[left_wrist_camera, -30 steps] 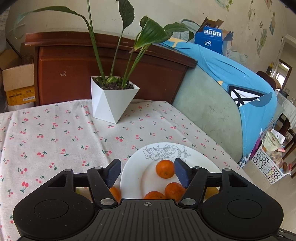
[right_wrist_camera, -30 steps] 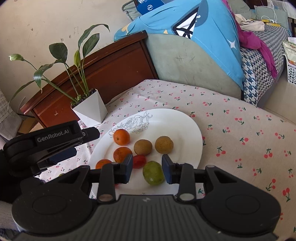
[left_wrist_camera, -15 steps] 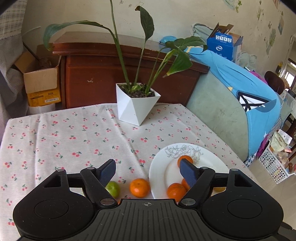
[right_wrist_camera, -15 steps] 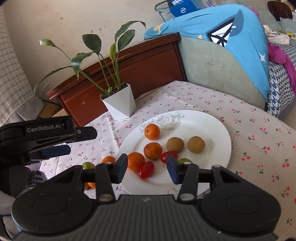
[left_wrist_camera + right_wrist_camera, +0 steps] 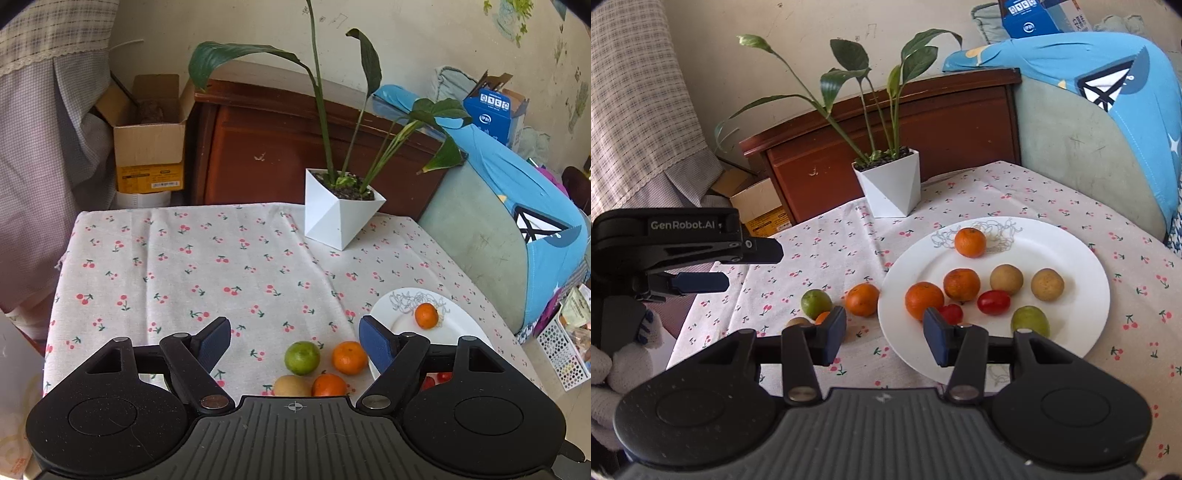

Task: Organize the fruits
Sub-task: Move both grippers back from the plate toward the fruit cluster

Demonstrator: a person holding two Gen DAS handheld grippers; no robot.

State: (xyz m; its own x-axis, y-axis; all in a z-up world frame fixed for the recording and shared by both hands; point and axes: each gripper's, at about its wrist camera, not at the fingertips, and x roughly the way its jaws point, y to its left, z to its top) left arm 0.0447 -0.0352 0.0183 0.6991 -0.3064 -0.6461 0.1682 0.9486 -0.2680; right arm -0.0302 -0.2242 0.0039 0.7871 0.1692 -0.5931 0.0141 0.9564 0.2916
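Both grippers hold nothing: the left gripper (image 5: 293,341) gapes wide, the right gripper (image 5: 884,334) half-open. Four loose fruits lie just ahead of the left; center on the green lime (image 5: 302,357), then carry it rightward to the plate (image 5: 461,328).
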